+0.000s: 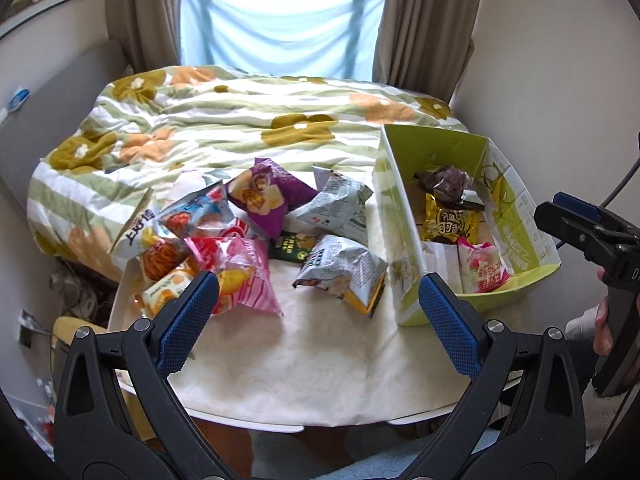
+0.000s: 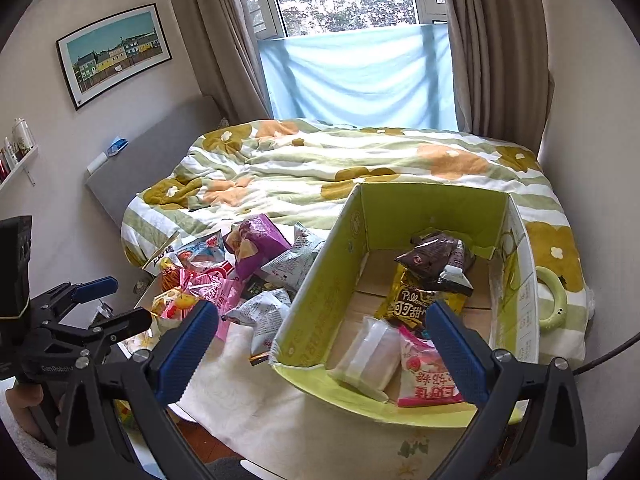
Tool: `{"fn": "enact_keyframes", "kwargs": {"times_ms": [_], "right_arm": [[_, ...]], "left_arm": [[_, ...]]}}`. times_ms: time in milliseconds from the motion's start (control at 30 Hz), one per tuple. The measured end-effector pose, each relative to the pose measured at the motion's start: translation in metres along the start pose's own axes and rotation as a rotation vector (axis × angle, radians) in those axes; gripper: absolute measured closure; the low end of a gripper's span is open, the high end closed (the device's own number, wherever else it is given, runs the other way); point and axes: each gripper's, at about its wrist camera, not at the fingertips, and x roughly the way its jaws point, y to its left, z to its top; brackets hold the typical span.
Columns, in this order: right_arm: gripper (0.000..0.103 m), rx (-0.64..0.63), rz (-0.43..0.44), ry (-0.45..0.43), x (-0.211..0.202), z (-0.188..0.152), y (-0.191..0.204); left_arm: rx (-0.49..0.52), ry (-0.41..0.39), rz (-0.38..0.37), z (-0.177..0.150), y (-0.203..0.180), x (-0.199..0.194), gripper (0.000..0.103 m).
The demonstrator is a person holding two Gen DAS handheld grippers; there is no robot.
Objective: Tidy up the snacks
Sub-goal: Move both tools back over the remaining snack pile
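The loose snack bags [image 1: 256, 240] lie heaped on the table [image 1: 320, 360], left of the green box [image 2: 320, 280] (which already holds a few packets). They overlap, so a grab could snag two at once or drag a neighbour off the edge. The left gripper [image 1: 318, 300] and the right gripper [image 2: 322, 332] both gape wide, holding and touching nothing.

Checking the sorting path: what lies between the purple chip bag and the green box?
In the left wrist view, a crumpled white-grey snack bag lies between the purple chip bag and the green box; the right wrist view shows it too.
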Motion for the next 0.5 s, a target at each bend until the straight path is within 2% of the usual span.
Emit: {"fn": "enact_keyframes", "kwargs": {"times_ms": [300, 500], "right_arm": [[0.0, 0.066, -0.051, 0.03, 0.034, -0.006, 0.074], [0.0, 0.133, -0.022, 0.073, 0.075, -0.015, 0.115]], "left_arm": [[0.038, 0.027, -0.026, -0.008, 0.096, -0.003, 0.004], [0.081, 0.079, -0.076, -0.017, 0.156, 0.021, 0.004]]}}
